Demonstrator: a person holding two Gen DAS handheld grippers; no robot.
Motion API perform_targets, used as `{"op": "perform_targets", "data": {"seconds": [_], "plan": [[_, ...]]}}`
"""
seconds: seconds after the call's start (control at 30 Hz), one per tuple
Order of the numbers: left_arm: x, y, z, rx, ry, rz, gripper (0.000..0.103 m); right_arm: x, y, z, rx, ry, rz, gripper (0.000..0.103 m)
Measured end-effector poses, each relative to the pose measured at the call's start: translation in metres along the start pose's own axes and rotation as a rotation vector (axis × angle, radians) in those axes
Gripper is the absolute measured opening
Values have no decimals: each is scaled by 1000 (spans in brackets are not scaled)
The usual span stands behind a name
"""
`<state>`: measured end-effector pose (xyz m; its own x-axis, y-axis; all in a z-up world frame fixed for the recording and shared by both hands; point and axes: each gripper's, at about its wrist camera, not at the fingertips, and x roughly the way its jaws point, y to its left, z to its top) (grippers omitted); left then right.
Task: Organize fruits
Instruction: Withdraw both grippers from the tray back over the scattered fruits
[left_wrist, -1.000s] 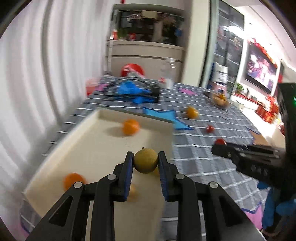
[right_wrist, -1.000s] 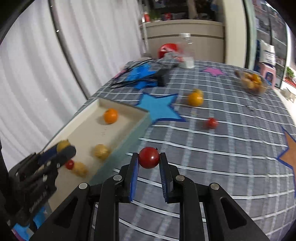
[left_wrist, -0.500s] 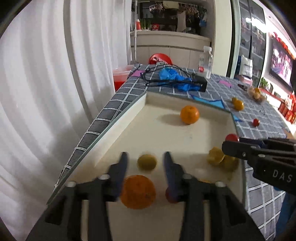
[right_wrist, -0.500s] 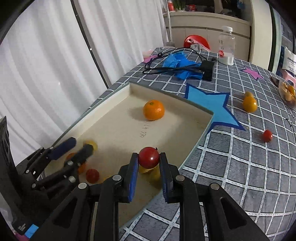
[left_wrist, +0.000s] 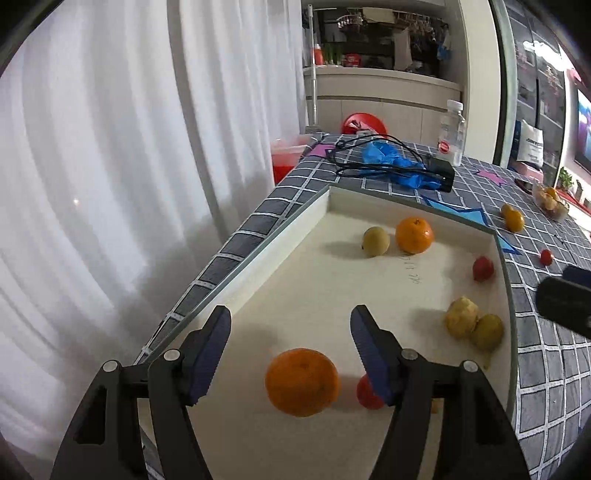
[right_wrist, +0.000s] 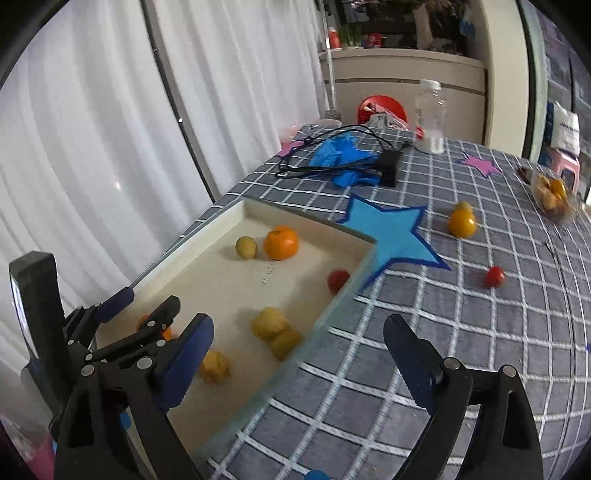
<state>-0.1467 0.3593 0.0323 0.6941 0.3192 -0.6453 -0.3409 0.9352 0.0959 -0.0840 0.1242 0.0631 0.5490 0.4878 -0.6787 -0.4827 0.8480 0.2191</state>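
Both grippers empty, fruit in the tray

The left gripper (left_wrist: 290, 326) and right gripper (right_wrist: 299, 339) have just opened wide and hold nothing. A green fruit (left_wrist: 375, 240) and a red fruit (left_wrist: 482, 268) lie in the tray (left_wrist: 280, 240).

Right gripper (right_wrist: 299, 356), black with blue pads, jaws spread wide after just opening, nothing between them. Beneath it, a shallow cream rectangular tray (right_wrist: 364, 258) on a grey checked tablecloth (right_wrist: 498, 332). Tray contents: large orange (right_wrist: 280, 243) at 12 o'clock touching a yellow-green round fruit (right_wrist: 246, 247); small red tomato (right_wrist: 338, 280) against the 3 o'clock wall; yellow fruits (right_wrist: 269, 323) near centre. Left gripper (right_wrist: 149, 312) enters at 9 o'clock, jaws parted.
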Motion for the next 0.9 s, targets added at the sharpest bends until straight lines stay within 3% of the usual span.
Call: {"op": "perform_targets", "data": {"seconds": [0.13,0.23,0.27,0.37,0.53,0.6,0.7,0.9], "plan": [[-8,-15,-2,62,-19,41,72,-14,-35,-9,85,-2,-8,94],[-29,-22,0,77,-85,67,80,-28,-71,-19,159,-7,-56,94],[-37,-26,1,83,-99,44,81,-32,-84,-22,187,-4,-80,94],[-61,-53,3,135,-95,-128,86,-40,-131,-35,301,13,-163,94],[-79,-123,-12,272,4,-386,89,-56,-197,-64,452,30,-310,94],[-77,-155,-21,322,39,-424,89,-61,-214,-74,475,38,-376,100],[-68,-190,-27,363,70,-414,89,-71,-228,-81,480,18,-443,103],[-35,-218,-34,341,157,-393,90,-82,-237,-92,475,-41,-405,103]]}}
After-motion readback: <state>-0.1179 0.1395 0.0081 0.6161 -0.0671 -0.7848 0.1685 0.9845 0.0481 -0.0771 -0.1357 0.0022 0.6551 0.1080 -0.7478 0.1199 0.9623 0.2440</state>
